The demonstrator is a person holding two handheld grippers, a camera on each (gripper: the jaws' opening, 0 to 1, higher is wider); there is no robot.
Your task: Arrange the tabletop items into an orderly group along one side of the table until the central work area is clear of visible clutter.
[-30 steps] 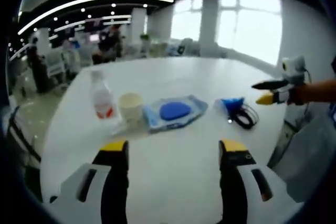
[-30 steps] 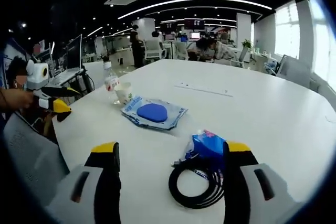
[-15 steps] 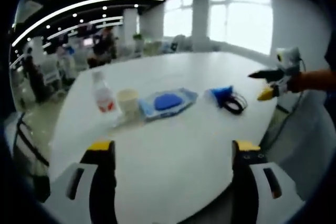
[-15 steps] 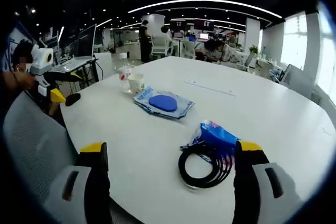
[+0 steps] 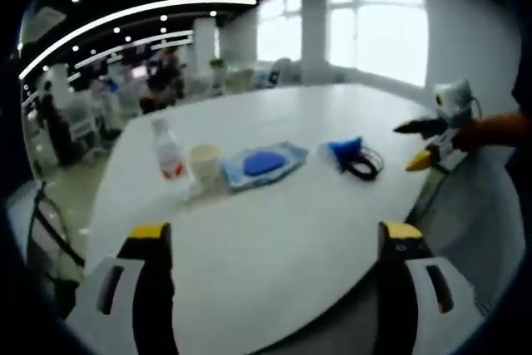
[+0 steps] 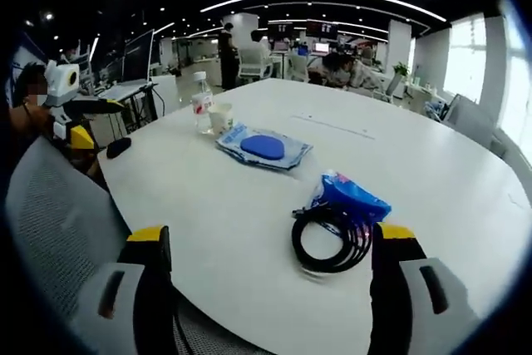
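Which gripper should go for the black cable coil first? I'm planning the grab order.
Right, probably. The black cable coil lies just ahead of the open right gripper, beside the blue packet. From the left gripper, it sits far across the table.

The table [image 6: 465,189] was white. On it lay a black cable [image 6: 330,239], a blue packet [image 6: 351,198], a blue-lidded wipes pack [image 6: 264,146] and a cream cup [image 5: 204,160].

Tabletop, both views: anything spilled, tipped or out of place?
Nothing stands out. The bottle and cup stand upright side by side; the wipes pack lies flat. The blue packet lies right against the coiled black cable, which stays neatly looped. No spill shows on the table.
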